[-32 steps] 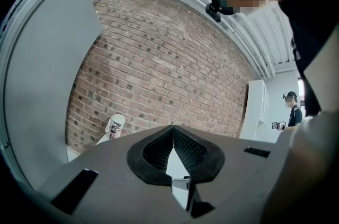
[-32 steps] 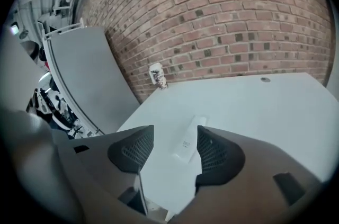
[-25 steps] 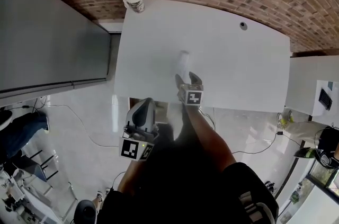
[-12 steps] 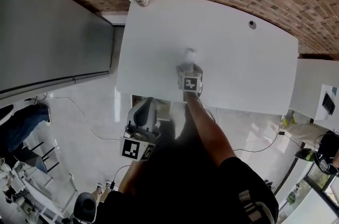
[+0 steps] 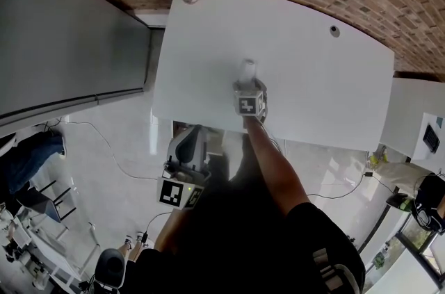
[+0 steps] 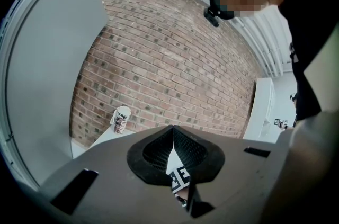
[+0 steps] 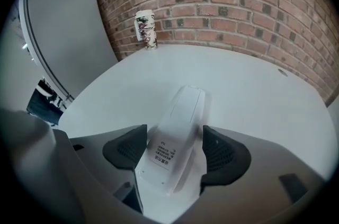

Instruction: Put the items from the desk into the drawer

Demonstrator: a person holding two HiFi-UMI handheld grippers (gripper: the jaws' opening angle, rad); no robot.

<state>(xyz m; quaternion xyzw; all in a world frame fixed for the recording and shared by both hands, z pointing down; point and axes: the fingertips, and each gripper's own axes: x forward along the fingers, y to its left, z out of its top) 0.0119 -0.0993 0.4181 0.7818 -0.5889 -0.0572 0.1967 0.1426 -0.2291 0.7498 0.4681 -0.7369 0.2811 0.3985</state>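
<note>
Two jaws of the right hand-held gripper (image 7: 172, 146) had just been opening wide as it sank, since a second before, over the remote (image 7: 179, 122). The remote lay ungripped between the ribbed black pads on the matte white bench (image 5: 313, 77), mid-frame in the head view. The pick-up was likely only starting. The remote was long, rounded, glossy white plastic, with its label facing up. The left hand-held gripper (image 6: 172, 138), lower left in the head view, was shut and empty.
</note>
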